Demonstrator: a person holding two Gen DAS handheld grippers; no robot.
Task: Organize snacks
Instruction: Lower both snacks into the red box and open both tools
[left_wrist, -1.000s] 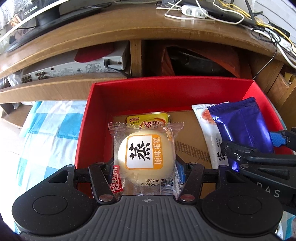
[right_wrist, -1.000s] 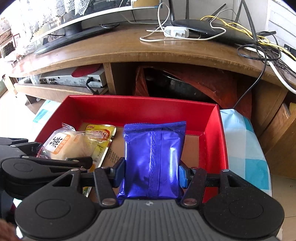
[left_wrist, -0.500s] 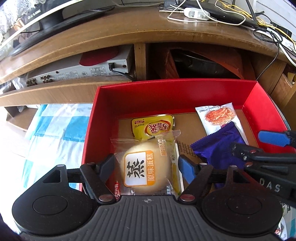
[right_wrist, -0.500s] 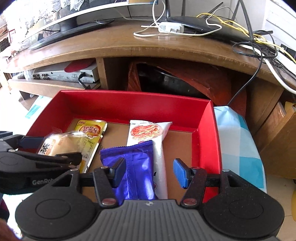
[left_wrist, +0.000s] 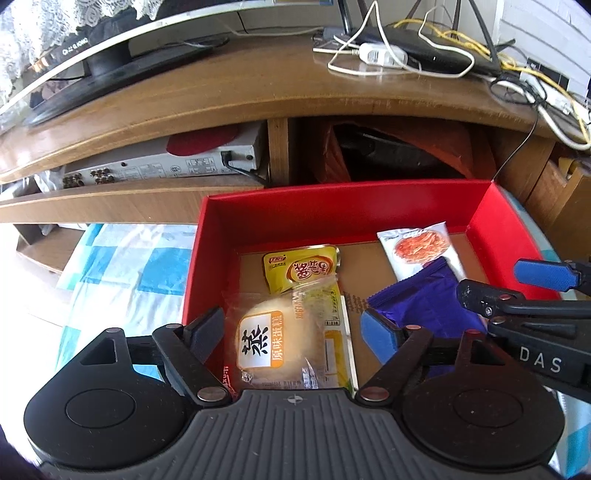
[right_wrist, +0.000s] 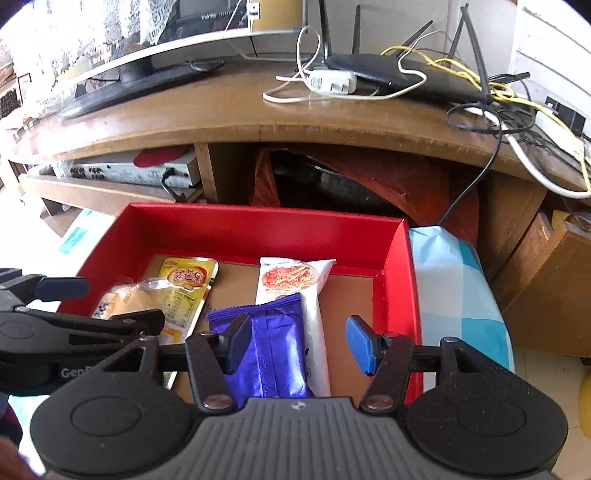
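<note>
A curved wooden TV stand (right_wrist: 229, 110) holds a monitor base (right_wrist: 140, 79), a black router (right_wrist: 399, 74) and tangled white and yellow cables (right_wrist: 517, 110), with a silver media player (left_wrist: 162, 166) on its shelf and blue checked cloth (left_wrist: 129, 266) below.

1. A blue-and-white checked cloth (left_wrist: 122, 266) covers the carrying surface.
2. A red box (left_wrist: 347, 210) sits on it.
3. The cloth shows on both sides of the box.

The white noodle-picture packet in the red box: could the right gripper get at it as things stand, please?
Probably only partly: the right gripper is open, but the purple packet overlaps the white packet's near end; its far end lies uncovered.
</note>
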